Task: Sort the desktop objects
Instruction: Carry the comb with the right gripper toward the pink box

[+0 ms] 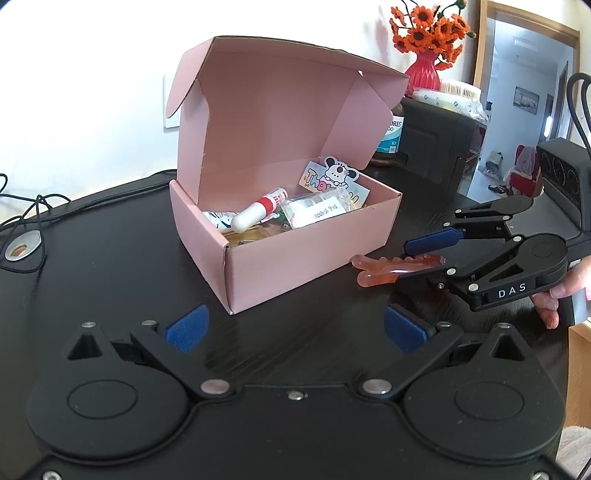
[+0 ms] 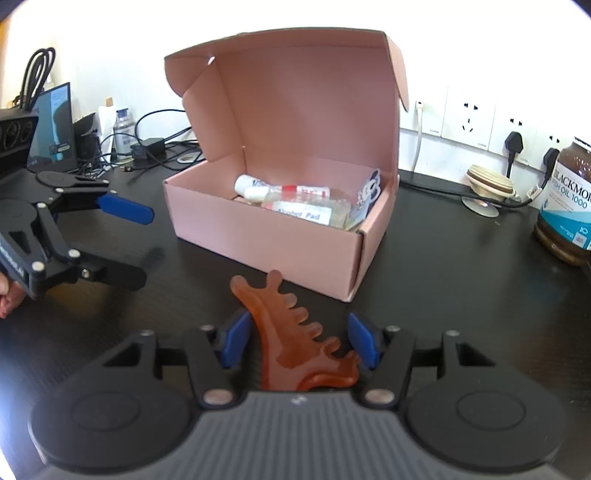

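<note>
Right gripper (image 2: 299, 341) straddling the amber comb (image 2: 291, 332), pads not visibly pressing, beside the pink box (image 2: 266, 236); left gripper (image 1: 295, 328) hanging released, bare table (image 1: 110, 266) in front.

White wall (image 2: 110, 44), wall sockets (image 2: 469, 114), black desk (image 2: 443, 266), open doorway (image 1: 524, 122)

A red vase (image 1: 423, 72) of orange flowers (image 1: 430, 31), a fish-oil jar (image 2: 565, 206), wall sockets (image 2: 469, 114).
</note>
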Action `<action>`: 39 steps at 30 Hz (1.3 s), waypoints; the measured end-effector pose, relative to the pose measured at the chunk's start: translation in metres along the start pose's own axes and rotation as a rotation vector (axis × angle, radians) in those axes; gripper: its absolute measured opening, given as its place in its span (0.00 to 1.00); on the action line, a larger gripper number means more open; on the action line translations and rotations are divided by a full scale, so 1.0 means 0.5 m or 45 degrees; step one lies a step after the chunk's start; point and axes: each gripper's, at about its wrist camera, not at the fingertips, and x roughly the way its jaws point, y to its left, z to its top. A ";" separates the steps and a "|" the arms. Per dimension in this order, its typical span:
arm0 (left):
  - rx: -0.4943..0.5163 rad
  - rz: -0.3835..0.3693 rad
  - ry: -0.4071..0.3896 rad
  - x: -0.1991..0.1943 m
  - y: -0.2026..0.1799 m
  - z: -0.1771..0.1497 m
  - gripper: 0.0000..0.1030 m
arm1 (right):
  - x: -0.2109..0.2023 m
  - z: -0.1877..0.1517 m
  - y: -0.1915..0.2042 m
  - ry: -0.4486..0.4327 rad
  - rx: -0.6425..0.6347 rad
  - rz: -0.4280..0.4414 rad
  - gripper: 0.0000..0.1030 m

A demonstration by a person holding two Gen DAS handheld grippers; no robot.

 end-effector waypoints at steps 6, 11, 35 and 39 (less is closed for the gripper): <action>0.017 0.003 0.005 0.002 -0.005 0.000 1.00 | -0.005 -0.002 0.016 -0.023 -0.060 0.003 0.37; 0.040 0.005 0.004 0.003 -0.013 -0.001 1.00 | -0.007 -0.003 0.017 -0.023 -0.054 0.003 0.37; 0.066 -0.004 0.013 0.007 -0.019 -0.001 1.00 | -0.043 0.007 0.047 -0.218 -0.030 0.079 0.36; 0.072 -0.004 0.013 0.007 -0.021 -0.002 1.00 | -0.049 0.014 0.055 -0.258 -0.039 0.085 0.36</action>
